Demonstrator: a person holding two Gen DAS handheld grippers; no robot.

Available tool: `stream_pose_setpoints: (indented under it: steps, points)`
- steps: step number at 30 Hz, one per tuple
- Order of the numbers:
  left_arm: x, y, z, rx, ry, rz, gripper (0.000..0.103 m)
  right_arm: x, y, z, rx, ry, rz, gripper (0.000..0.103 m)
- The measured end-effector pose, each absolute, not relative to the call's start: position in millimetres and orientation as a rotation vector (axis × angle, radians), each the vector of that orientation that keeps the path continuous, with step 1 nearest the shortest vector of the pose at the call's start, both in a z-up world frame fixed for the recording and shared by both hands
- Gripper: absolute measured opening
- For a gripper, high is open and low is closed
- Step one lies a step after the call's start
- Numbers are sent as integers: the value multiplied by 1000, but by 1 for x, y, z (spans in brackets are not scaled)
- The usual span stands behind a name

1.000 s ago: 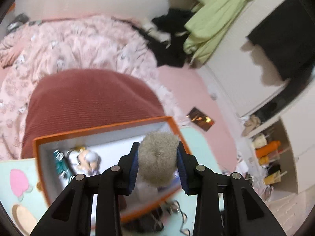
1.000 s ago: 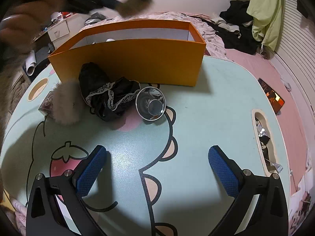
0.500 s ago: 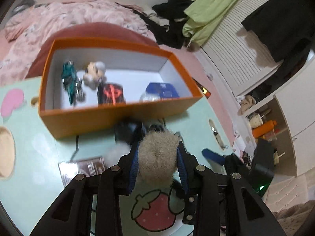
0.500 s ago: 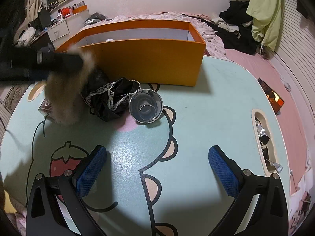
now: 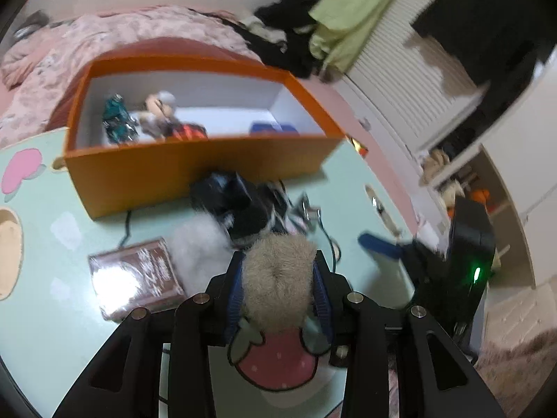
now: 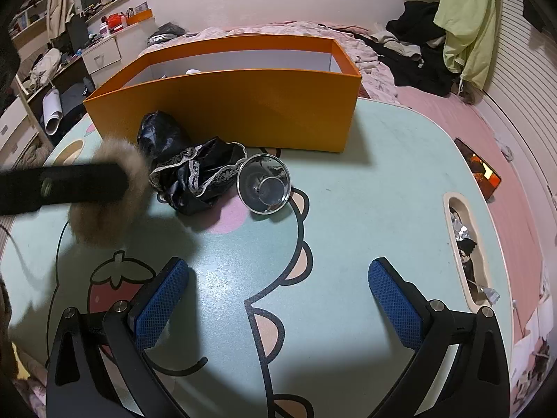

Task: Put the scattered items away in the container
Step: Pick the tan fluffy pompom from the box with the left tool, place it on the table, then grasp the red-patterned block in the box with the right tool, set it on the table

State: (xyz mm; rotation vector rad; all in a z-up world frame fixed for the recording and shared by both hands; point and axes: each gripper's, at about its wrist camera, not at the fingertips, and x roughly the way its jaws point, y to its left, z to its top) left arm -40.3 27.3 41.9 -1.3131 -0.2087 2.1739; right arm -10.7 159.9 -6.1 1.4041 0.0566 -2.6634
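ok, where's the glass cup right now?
In the right wrist view the glass cup lies tipped on the table, centre frame, just right of the black lace garment and before the orange box.

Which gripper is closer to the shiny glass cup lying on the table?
Hard to tell, probably the left. The left gripper, holding a fluffy beige ball, hovers just across the black lacy cloth from the glass cup. The right gripper waits open, farther back over bare table.

No readable writing anywhere: the brown packet point(image 5: 134, 278) on the table point(image 5: 52, 348) carries pale script, far too blurred and glare-washed to make out.
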Motion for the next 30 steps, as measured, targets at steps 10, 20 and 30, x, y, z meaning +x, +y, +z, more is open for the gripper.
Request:
stream_pose_setpoints:
  steps: [10,20,30]
  points:
    - [-24,6,46,-1149,-275,2314,83,-6,183,12,1322,-120,-2701,103]
    - [-13,-43,60,-986,-476,2528,83,-75,175,76,1174,-223,-2591,75]
    - [-16,-65,57,-968,-568,2544,83,-167,104,52,1516,-207,-2261,57]
